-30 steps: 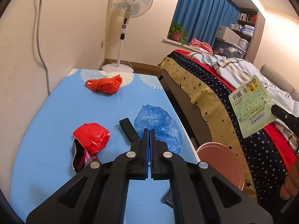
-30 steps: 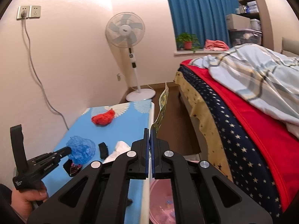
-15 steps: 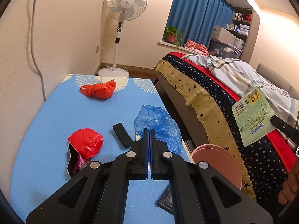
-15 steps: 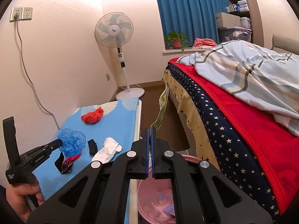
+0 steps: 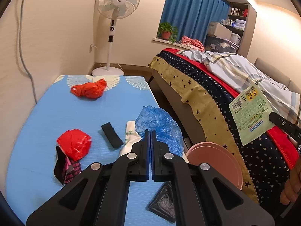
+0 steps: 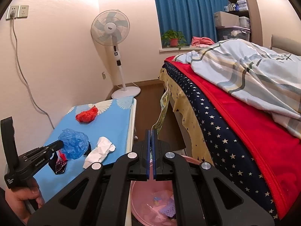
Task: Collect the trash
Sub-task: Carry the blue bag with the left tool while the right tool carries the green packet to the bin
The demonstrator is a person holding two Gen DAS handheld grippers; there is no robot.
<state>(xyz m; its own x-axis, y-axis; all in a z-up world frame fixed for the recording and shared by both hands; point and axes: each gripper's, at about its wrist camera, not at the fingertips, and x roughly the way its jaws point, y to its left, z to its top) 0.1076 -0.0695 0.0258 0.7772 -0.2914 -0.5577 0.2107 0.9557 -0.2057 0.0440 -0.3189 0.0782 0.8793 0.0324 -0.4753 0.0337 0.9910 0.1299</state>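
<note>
Pinched between the clenched jaws of the right gripper [image 6: 151,131], a green printed packet [image 5: 251,113] is held up in the air above the gap between the tabletop [image 5: 47,116] and the bed [image 6: 235,131]. Below it, on the floor beside the tabletop, a pink bin [image 6: 144,192] is seen with scraps of paper already inside.

The left gripper [image 5: 150,131] is held over the near end of the tabletop with its jaws clenched and nothing caught between them. Just past its tips a crumpled blue plastic bag [image 5: 160,124] is lying, with a white tissue [image 5: 129,137] touching it on the left. A flat black strip [image 5: 112,135] is set a little further left. Near the left edge a crumpled red bag [image 5: 74,145] is resting against a dark wrapper with pink print [image 5: 64,167]. A second red bag [image 5: 88,90] is placed well apart from these, near the far end. At the near right corner a dark crumpled piece [image 5: 163,205] is visible, possibly a black plastic wrapper, though it is partly hidden by the gripper frame.

A standing fan [image 5: 117,0] is seen against the far wall.
</note>
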